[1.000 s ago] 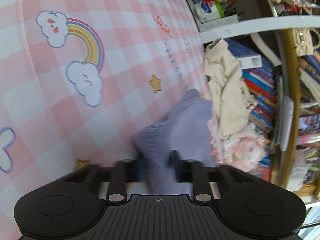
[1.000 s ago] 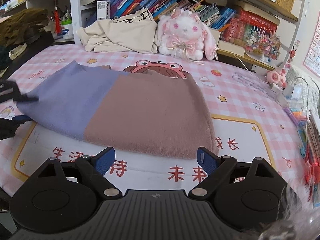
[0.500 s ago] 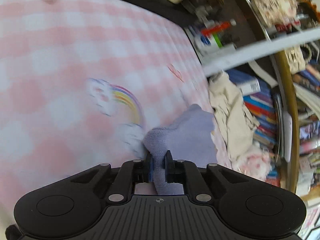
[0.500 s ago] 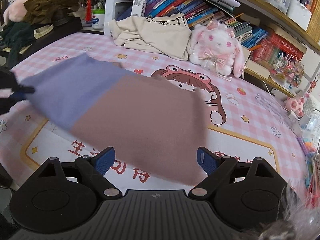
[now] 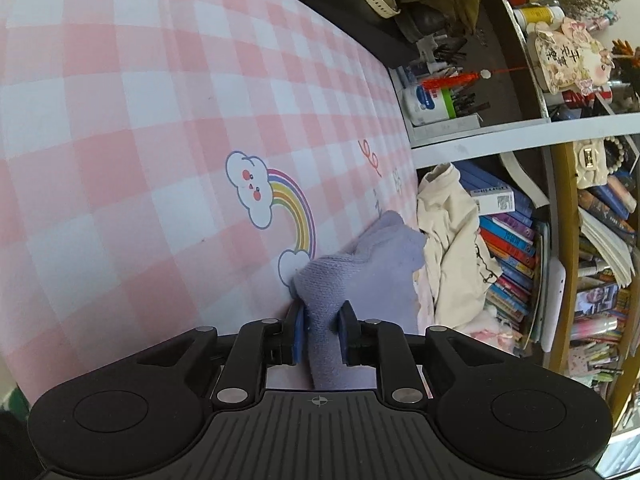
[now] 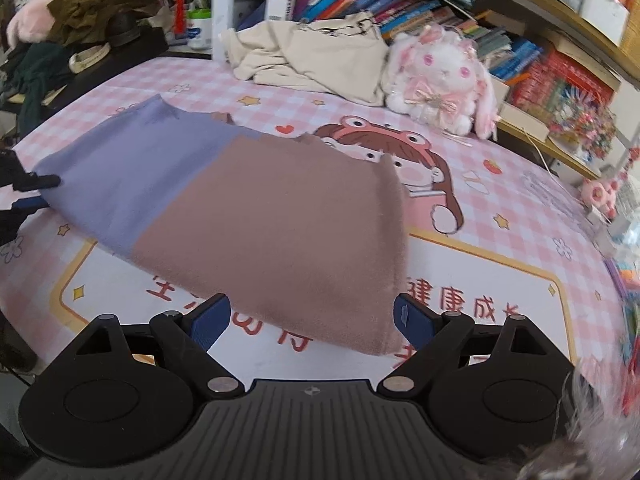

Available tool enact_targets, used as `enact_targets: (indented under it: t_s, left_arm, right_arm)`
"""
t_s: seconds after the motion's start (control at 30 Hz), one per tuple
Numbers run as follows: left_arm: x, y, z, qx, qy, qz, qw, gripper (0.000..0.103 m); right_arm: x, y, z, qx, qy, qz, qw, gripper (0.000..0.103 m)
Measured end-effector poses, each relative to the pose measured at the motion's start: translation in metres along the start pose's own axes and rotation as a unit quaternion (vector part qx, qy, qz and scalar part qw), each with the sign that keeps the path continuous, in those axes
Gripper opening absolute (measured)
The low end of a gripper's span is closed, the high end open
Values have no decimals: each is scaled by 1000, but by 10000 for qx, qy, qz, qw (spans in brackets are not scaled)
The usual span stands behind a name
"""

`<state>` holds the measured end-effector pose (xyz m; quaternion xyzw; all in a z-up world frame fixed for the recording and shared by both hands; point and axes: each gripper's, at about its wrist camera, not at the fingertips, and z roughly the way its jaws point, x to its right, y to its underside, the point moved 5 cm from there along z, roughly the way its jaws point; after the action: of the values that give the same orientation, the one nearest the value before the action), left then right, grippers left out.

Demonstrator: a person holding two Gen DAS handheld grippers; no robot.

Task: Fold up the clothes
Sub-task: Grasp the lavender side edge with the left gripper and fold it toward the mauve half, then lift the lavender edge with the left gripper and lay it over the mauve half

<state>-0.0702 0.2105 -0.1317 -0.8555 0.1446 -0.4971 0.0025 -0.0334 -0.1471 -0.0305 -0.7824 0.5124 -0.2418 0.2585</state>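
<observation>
A knit garment, lilac point(image 6: 132, 176) at one end and dusty brown point(image 6: 280, 224) at the other, lies across the pink checked table mat point(image 6: 500, 280). My left gripper point(image 5: 323, 330) is shut on the lilac end point(image 5: 360, 276), which bunches up between its blue pads. That gripper also shows at the left edge of the right wrist view point(image 6: 28, 192). My right gripper point(image 6: 312, 320) is open and empty, its fingers just in front of the brown end's near edge.
A cream garment point(image 6: 320, 56) is heaped at the back by a white and pink plush rabbit point(image 6: 440, 76). Bookshelves point(image 6: 540, 80) run behind the table. Dark clothes and a bag point(image 6: 80, 28) sit at the far left. Small items lie along the right edge.
My left gripper closed on the lilac end and pulled it, and the garment shifted and stretched across the mat. The right gripper stayed open and moved closer over the brown end.
</observation>
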Motion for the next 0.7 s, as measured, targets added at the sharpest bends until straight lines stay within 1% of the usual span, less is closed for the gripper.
enact_targets:
  t_s: [0.03, 0.13, 0.23, 0.3, 0.43, 0.5, 0.53, 0.57, 0.63, 0.67, 0.7]
  left_arm:
    - [1, 0, 0, 1, -25, 65, 10000, 19]
    - [8, 2, -2, -6, -178, 509, 9985, 19]
    - [19, 8, -2, 40, -337, 1209, 9921, 19]
    - [23, 9, -2, 34, -425, 1425, 9889, 19]
    - [22, 7, -1, 35, -464, 1221, 9914, 19]
    - [21, 7, -1, 39, -475, 1074, 9931, 19]
    - [20, 6, -1, 42, -481, 1001, 9938, 19]
    - [19, 6, -1, 44, -487, 927, 9945, 19]
    - [18, 5, -1, 48, -498, 780, 9957, 19]
    - [17, 5, -1, 50, -503, 707, 9962, 19]
    - [17, 5, -1, 52, -509, 633, 9967, 19]
  right_arm:
    - [2, 1, -1, -1, 21, 58, 10000, 89]
    - [10, 4, -4, -32, 21, 299, 9995, 88]
    - [19, 8, -7, -89, -22, 602, 9981, 86]
    - [23, 11, -7, -196, -139, 851, 9961, 86]
    - [25, 15, -6, -323, -98, 962, 9948, 86]
    - [30, 14, -2, -397, -121, 1009, 9940, 80]
    - [35, 11, 0, -428, -110, 1052, 9935, 73]
    - [41, 8, 2, -392, -77, 1125, 9929, 69]
    - [55, 0, 5, -252, 14, 1301, 9912, 67]
    - [62, -4, 7, -182, 39, 1382, 9902, 64]
    - [66, -7, 9, -112, 2, 1425, 9897, 63]
